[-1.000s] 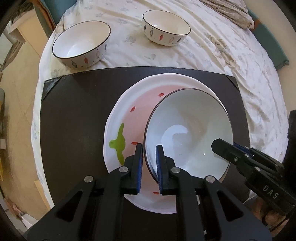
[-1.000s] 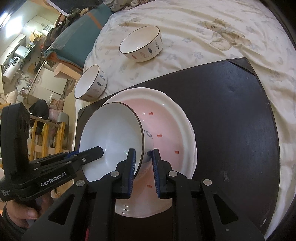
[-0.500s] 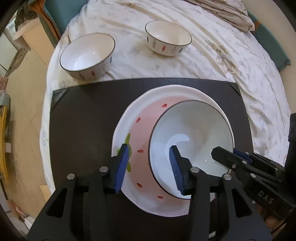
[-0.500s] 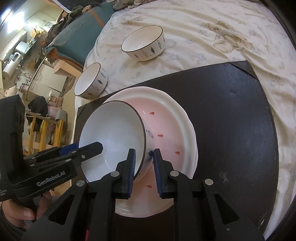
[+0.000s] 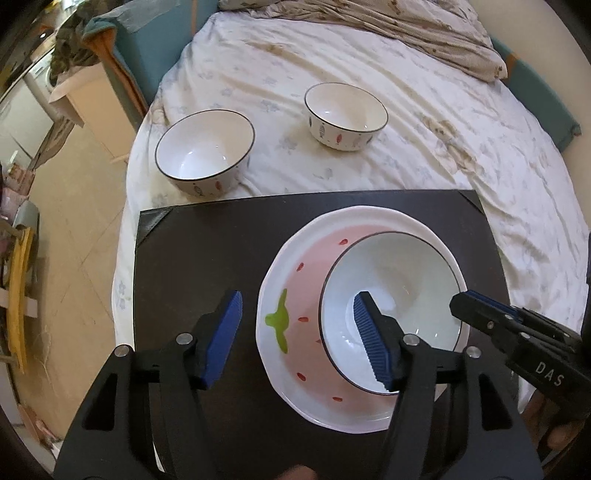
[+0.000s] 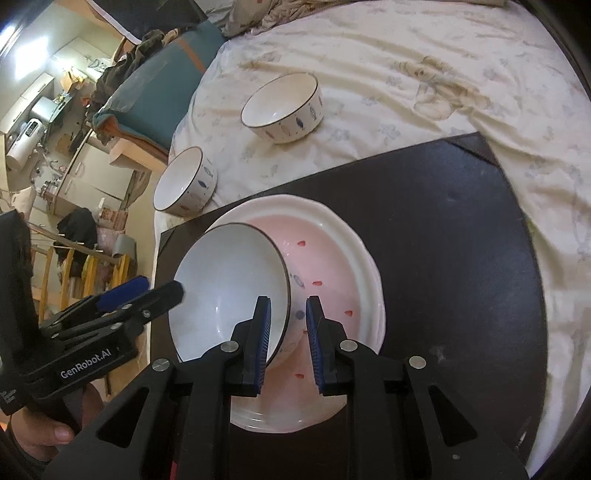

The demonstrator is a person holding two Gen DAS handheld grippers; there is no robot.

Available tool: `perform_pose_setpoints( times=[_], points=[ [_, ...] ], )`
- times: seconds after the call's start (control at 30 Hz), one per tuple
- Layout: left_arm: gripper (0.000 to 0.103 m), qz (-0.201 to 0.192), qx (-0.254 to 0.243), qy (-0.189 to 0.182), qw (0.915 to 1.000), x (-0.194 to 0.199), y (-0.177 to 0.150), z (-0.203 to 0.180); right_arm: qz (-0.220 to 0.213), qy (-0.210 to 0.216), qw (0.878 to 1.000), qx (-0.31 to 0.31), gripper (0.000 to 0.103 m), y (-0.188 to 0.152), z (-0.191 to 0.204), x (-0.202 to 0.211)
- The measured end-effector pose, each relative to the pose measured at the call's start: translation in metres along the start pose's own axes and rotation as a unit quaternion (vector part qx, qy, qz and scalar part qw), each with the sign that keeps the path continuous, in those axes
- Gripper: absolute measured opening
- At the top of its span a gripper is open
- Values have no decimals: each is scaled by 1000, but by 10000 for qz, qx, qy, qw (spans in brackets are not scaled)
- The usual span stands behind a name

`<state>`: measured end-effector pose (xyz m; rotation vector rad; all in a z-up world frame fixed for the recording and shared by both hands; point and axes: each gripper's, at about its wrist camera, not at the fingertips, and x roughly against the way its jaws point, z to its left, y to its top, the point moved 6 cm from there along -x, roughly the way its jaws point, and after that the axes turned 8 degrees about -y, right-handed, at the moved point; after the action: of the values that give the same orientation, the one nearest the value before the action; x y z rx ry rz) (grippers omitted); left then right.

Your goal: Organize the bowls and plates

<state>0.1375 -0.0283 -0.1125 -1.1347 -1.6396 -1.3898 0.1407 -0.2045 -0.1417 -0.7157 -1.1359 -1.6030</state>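
A white bowl point(image 5: 402, 291) with a dark rim rests in a pink strawberry-pattern plate point(image 5: 295, 295) on a black mat point(image 5: 207, 258). My left gripper point(image 5: 295, 339) is wide open above the plate's near side, its jaws clear of the bowl's rim. My right gripper point(image 6: 287, 332) has its jaws a little apart astride the bowl's point(image 6: 229, 291) rim; the plate point(image 6: 340, 273) lies under it. Two more bowls stand on the bed: one near the mat point(image 5: 205, 151) point(image 6: 184, 181), one farther back point(image 5: 345, 114) point(image 6: 282, 107).
The mat point(image 6: 443, 229) lies on a bed with a floral sheet point(image 5: 424, 110). The bed edge drops to the floor at the left point(image 5: 74, 236). A teal cushion point(image 6: 155, 96) and a crumpled blanket point(image 5: 424, 33) lie at the far side.
My left gripper has opened off the bowl's rim and pulled back and up. My right gripper's jaws have parted slightly around the rim. The bowl now sits in the plate.
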Motion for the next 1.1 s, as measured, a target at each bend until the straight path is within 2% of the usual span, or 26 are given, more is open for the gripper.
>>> perform_pose_setpoints(
  times=[0.07, 0.1, 0.13, 0.2, 0.27, 0.33, 0.37, 0.43, 0.53, 0.63, 0.83, 0.93, 1.1],
  points=[
    [59, -67, 90, 12, 9999, 4, 1, 4, -59, -55, 10000, -9, 25, 2, -1, 4],
    [59, -111, 116, 41, 9999, 6, 1, 6, -70, -99, 9999, -37, 33, 3, -1, 6],
    [59, -142, 136, 57, 9998, 7, 2, 7, -87, -106, 9999, -61, 53, 3, -1, 8],
    [59, -246, 187, 77, 9995, 12, 3, 10, -275, -88, 9996, -78, 74, 5, 1, 17],
    [63, -411, 229, 137, 9988, 19, 5, 14, -508, -185, 9985, 13, 75, 8, 3, 26],
    [84, -535, 256, 148, 9981, 24, 7, 16, -710, -297, 9969, 162, 81, 10, 4, 33],
    [87, -614, 281, 126, 9976, 27, 8, 18, -822, -339, 9959, 186, 84, 11, 5, 37],
    [93, -722, 328, 126, 9968, 31, 10, 21, -1012, -340, 9941, 200, 97, 13, 5, 44],
    [99, -797, 330, 210, 9960, 33, 15, 25, -1325, -489, 9895, 304, 102, 19, 8, 53],
    [99, -668, 353, 278, 9968, 30, 22, 28, -1436, -491, 9877, 390, 103, 31, 11, 57],
    [99, -573, 543, 331, 9963, 22, 51, 36, -1459, -507, 9868, 486, 103, 65, 10, 53],
    [99, -456, 667, 204, 9965, 9, 67, 36, -1465, -538, 9870, 396, 103, 91, 5, 48],
    [99, -485, 501, 291, 9971, -10, 99, 26, -1329, -459, 9897, 264, 103, 131, -2, 34]
  ],
)
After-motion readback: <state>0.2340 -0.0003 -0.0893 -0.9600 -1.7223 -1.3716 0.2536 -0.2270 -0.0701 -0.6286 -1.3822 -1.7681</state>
